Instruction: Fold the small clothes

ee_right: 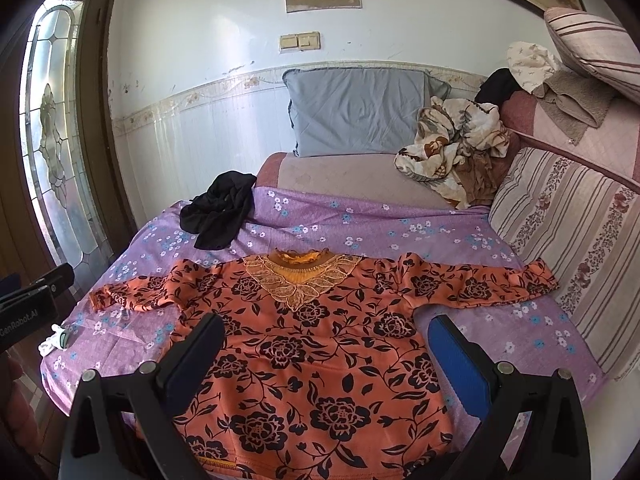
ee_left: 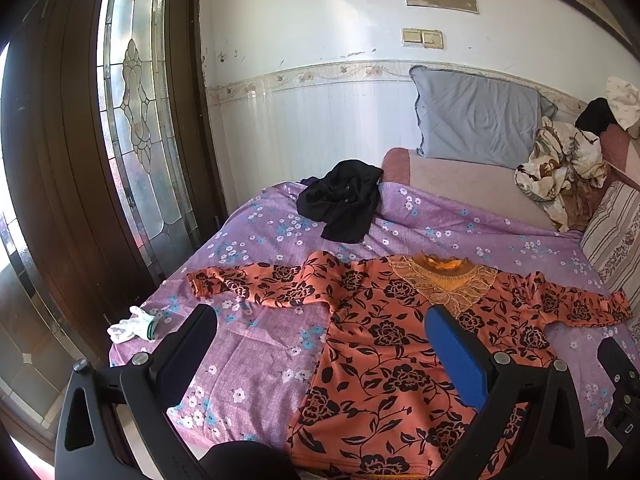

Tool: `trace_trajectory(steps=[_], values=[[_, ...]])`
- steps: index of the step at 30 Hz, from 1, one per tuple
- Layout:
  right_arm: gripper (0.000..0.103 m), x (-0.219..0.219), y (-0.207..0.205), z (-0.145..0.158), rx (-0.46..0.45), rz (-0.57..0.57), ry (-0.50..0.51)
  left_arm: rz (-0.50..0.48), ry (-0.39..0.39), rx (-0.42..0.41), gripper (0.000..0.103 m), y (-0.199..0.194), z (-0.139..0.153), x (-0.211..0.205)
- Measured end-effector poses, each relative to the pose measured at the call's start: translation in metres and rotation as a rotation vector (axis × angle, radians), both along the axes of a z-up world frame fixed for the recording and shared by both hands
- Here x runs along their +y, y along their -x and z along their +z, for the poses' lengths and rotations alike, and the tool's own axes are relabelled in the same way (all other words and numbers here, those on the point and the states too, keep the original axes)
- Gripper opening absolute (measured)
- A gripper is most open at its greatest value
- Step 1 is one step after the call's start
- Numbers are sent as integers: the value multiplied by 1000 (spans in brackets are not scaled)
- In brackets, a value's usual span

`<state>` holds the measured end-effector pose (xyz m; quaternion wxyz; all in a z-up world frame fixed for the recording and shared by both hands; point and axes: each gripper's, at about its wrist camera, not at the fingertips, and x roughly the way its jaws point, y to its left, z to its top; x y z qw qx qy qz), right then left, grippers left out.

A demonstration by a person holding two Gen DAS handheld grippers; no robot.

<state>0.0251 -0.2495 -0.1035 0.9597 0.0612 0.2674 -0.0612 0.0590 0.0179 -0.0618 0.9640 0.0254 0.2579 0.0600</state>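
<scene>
Orange floral top (ee_right: 312, 344): thin matt cloth, lace collar. Bedsheet (ee_right: 360, 220): matt cloth. Door (ee_left: 60, 160): dark wood.

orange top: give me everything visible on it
The orange top is long-sleeved, printed with black roses and vines, with a beige lace yoke under a yellow frilled neckline. Fabric looks thin and soft. It lies flat, front up, unfolded, both sleeves spread sideways, neck toward the pillows, on the purple sheet. Nothing grips it; both grippers hover open above its hem.
</scene>
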Motion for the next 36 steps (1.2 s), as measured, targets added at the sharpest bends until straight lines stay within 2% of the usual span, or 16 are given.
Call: trace_trajectory(steps=[36], values=[[103,0,-26,-23,45,5,-19,5,-22,48,103,-29,-20,-3]])
